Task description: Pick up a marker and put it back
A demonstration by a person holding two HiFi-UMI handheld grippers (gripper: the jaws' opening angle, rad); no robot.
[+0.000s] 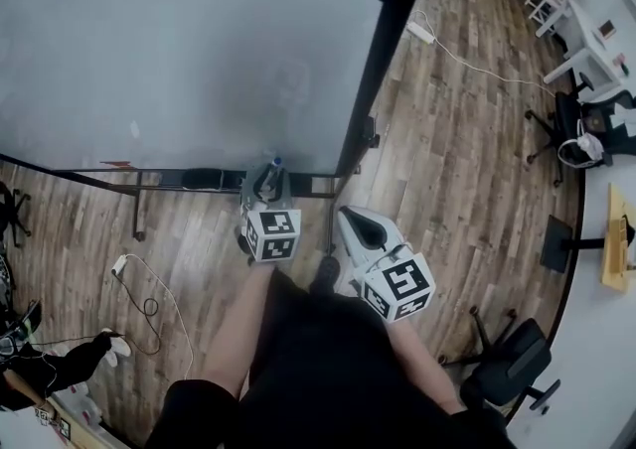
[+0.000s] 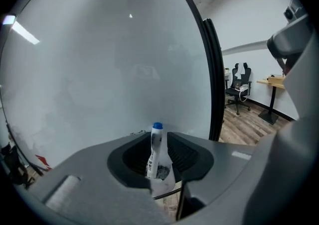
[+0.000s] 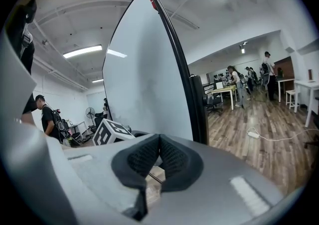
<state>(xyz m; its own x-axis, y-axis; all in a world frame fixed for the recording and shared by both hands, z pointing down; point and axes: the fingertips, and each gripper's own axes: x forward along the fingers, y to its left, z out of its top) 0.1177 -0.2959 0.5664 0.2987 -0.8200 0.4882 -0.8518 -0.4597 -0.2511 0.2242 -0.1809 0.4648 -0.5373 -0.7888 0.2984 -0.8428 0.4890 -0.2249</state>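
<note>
A white marker [image 2: 157, 157] with a blue cap stands upright between the jaws of my left gripper [image 2: 160, 158], which is shut on it. In the head view the same marker [image 1: 275, 166] pokes out of the left gripper [image 1: 266, 183], just in front of the whiteboard's tray [image 1: 199, 179]. The whiteboard [image 1: 189, 50] fills the left gripper view. My right gripper [image 1: 363, 231] hangs to the right, away from the board. Its jaws [image 3: 158, 154] are shut with nothing between them.
The whiteboard's black frame edge [image 1: 383, 50] runs down the middle of the head view. A cable [image 1: 149, 303] lies on the wooden floor at left, a power strip [image 1: 421, 32] at upper right. Office chairs [image 1: 512, 363] and desks [image 1: 596, 10] stand at the right.
</note>
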